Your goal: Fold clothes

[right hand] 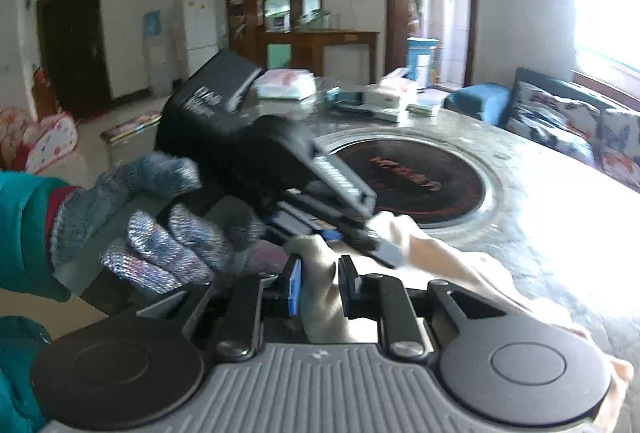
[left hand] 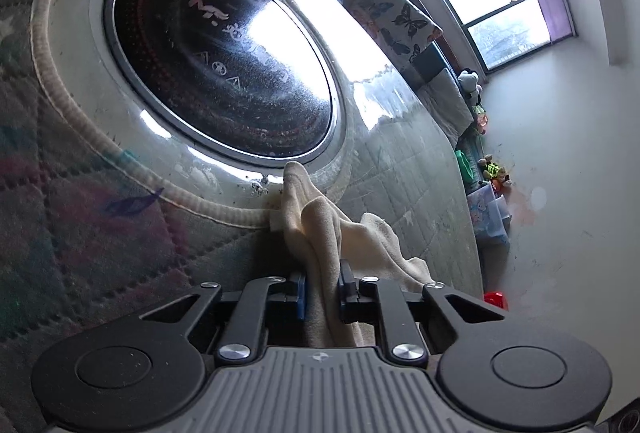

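So we've got a cream garment [left hand: 320, 233], soft and fleecy, pinched in both claws at once. The landmark is the round black glass hob [left hand: 220, 61] sunk into the table [left hand: 420, 153]. Seen from the left wrist cam, the cloth bunches up just at the near rim of the hob, rising in two humps.

Left gripper [left hand: 322, 291]: jaws nearly closed, only the thickness of the cloth between the pads, so it's clenched on the garment. The right wrist cam shows that same gripper coming in from the hob's near left side, held by a hand in a grey knit glove [right hand: 168, 233], with a teal sleeve [right hand: 24, 229] behind it.

Right gripper [right hand: 320, 291]: jaws also narrow, cream cloth wedged between the pads, grasping it. The rest of the garment trails off to the right of this claw, on the table near the hob's front edge.

Why held so, we reckon: two grips close together on one edge let us lift and carry that edge over as a fold, w/o the soft cloth sagging. Which part of the garment is gripped, or how far the fold has got, can't tell; too bunched.
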`<action>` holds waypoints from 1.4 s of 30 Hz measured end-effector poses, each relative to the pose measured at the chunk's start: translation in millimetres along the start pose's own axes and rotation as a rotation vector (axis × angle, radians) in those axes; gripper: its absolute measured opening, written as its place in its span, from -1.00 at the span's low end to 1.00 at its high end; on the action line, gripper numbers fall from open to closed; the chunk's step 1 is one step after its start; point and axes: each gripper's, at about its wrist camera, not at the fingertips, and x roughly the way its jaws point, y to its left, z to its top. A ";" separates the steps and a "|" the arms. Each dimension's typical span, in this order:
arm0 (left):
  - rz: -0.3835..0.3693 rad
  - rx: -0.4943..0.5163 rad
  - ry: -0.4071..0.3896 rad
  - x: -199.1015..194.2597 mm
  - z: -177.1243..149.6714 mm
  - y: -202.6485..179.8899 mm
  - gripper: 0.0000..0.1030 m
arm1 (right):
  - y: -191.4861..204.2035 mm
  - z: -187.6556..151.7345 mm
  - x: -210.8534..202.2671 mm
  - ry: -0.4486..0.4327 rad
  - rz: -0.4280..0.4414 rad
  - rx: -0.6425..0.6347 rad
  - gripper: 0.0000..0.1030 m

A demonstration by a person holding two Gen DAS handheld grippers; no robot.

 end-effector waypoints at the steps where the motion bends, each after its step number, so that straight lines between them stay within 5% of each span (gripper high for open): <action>1: 0.003 0.008 -0.001 -0.1 -0.4 -0.8 -0.69 | -4.2 -1.6 -4.7 -0.004 -0.016 0.014 -0.59; 7: 0.024 0.056 -0.002 -1.4 -2.2 -4.9 -0.69 | -47.4 -20.9 -31.1 0.016 -0.243 0.119 -0.59; 10: 0.031 0.070 -0.002 -1.8 -3.1 -5.7 -0.69 | -83.6 -39.4 -42.3 0.036 -0.406 0.241 -0.58; 14: 0.048 0.090 -0.004 0.2 -1.6 -11.5 -0.69 | -120.8 -62.3 -53.4 0.035 -0.520 0.391 -0.54; 25: 0.078 0.188 -0.012 4.3 0.1 -36.8 -0.69 | -149.2 -93.4 -54.4 -0.024 -0.459 0.607 -0.46; 29: 0.071 0.249 -0.020 5.0 0.4 -54.2 -0.69 | -145.3 -93.9 -56.0 -0.043 -0.454 0.600 -0.77; 42: 0.034 0.447 -0.028 23.7 -1.2 -121.5 -0.72 | -141.4 -75.2 -111.5 -0.178 -0.590 0.534 -0.81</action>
